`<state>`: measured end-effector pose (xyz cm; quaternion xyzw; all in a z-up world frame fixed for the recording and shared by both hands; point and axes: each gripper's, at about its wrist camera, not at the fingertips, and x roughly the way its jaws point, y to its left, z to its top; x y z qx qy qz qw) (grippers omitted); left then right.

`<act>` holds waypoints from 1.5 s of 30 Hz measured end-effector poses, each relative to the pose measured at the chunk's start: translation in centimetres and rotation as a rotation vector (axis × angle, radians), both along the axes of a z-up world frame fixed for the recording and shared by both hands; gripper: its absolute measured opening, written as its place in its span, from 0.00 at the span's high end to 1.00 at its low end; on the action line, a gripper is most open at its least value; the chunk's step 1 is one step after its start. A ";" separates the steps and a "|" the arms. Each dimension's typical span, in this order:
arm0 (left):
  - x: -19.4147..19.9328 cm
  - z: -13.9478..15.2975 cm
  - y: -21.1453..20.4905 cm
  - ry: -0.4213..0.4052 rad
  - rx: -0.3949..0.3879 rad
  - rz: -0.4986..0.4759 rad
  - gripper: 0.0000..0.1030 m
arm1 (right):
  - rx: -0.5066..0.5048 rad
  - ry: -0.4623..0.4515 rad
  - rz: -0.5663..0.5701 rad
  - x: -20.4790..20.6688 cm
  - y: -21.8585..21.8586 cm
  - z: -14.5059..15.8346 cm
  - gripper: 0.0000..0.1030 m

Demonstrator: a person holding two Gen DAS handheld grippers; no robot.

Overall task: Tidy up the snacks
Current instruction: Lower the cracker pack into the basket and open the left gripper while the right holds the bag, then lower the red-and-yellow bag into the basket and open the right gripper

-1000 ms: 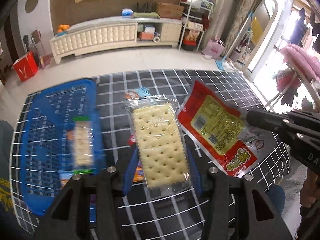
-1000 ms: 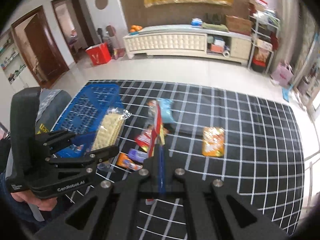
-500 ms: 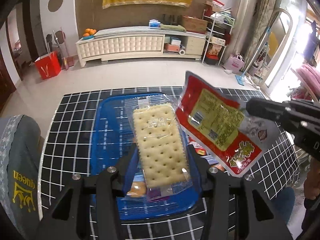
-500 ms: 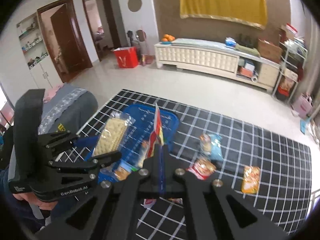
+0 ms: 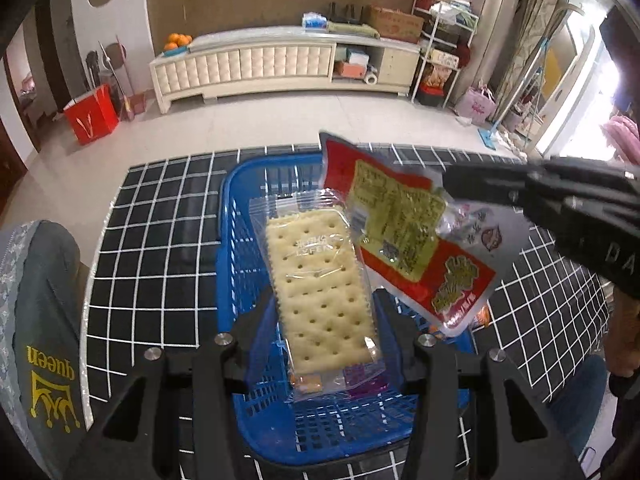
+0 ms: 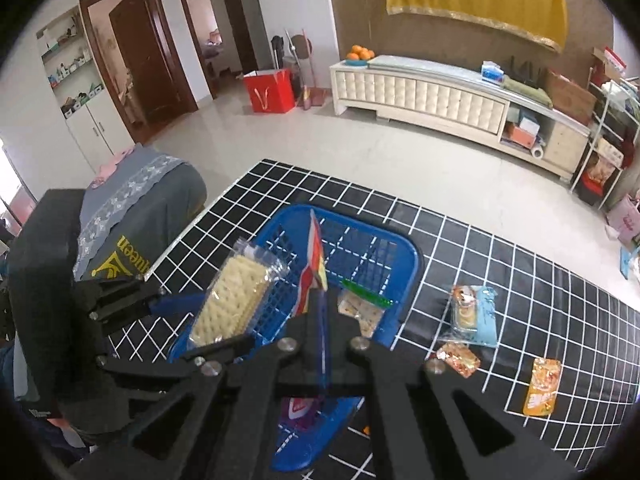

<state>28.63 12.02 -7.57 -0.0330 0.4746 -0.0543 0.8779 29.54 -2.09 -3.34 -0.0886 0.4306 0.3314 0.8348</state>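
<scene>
Left wrist view: the left gripper [image 5: 324,320] holds a clear-wrapped cracker pack [image 5: 320,288] between its fingers, low in the centre of the frame, above the blue basket [image 5: 236,248]. The basket sits on a black tabletop [image 5: 160,240] with a white grid. From the right of the frame the right gripper [image 5: 452,190] pinches a red and yellow snack pouch [image 5: 404,236] by its edge; the pouch hangs tilted over the basket's right side, its left edge overlapping the cracker pack's upper right corner in this view.

Right wrist view: the pouch [image 6: 314,268] appears edge-on, clamped between the fingers at the centre of the frame, over the basket [image 6: 404,264]. A green-edged cracker packet [image 6: 360,308] lies inside the basket. To the right on the tabletop [image 6: 520,280] lie a light blue packet [image 6: 474,316], just below it a small orange wrapper [image 6: 458,358], and an orange packet [image 6: 542,388] at the lower right.
</scene>
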 end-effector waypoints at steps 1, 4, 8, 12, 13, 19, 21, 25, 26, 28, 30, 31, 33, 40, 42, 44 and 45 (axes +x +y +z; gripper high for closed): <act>0.2 -0.3 0.1 0.006 0.000 -0.001 0.56 | -0.004 0.000 0.001 0.1 0.2 -0.1 0.98; 0.5 -1.2 0.3 0.025 0.001 -0.007 0.56 | -0.008 0.005 0.000 0.3 0.5 -0.3 0.98; 0.5 -2.2 0.6 0.059 -0.009 -0.008 0.56 | -0.012 0.011 -0.001 0.5 0.8 -0.5 0.98; 0.1 -2.8 0.9 0.083 -0.037 -0.003 0.55 | -0.018 0.015 0.003 0.5 1.0 -0.7 0.98; -0.1 -2.8 1.0 0.085 -0.049 -0.003 0.53 | -0.018 0.016 0.005 0.5 1.0 -0.7 0.98; -1.4 -1.9 2.2 0.060 -0.080 0.028 0.45 | -0.023 0.008 0.014 -0.1 1.5 -0.4 0.98; -2.2 -1.0 3.2 0.035 -0.093 0.047 0.45 | -0.023 0.006 0.020 -0.3 1.9 -0.3 0.98; -3.3 0.3 5.0 -0.007 -0.076 0.082 0.40 | -0.027 0.006 0.020 -0.3 3.2 -0.6 0.98; -3.4 0.4 5.3 -0.009 -0.072 0.090 0.40 | -0.027 0.009 0.017 -0.2 3.6 -0.7 0.98; -3.5 0.5 6.1 -0.015 -0.069 0.107 0.40 | -0.032 0.007 0.009 -0.1 4.2 -1.1 0.98; -3.4 0.4 6.7 -0.016 -0.062 0.116 0.40 | -0.044 0.021 -0.011 0.2 5.0 -1.9 0.98; -3.3 0.3 6.8 -0.013 -0.055 0.116 0.40 | -0.042 0.035 -0.014 0.4 5.3 -2.3 0.98; -3.1 -0.1 7.0 -0.014 -0.036 0.110 0.40 | -0.048 0.054 -0.016 0.9 5.9 -3.3 0.98; -2.3 -1.0 6.3 -0.023 0.017 0.082 0.40 | -0.068 0.087 -0.013 1.8 7.0 -5.4 0.98; -2.1 -1.4 6.0 -0.029 0.031 0.076 0.40 | -0.096 0.073 -0.017 1.7 7.0 -5.7 0.98; -1.9 -1.7 6.0 -0.026 0.026 0.076 0.40 | -0.117 0.069 -0.015 1.6 7.0 -5.9 0.97; -1.8 -1.8 5.9 -0.023 0.018 0.077 0.40 | -0.116 0.064 -0.011 1.4 6.9 -5.8 0.96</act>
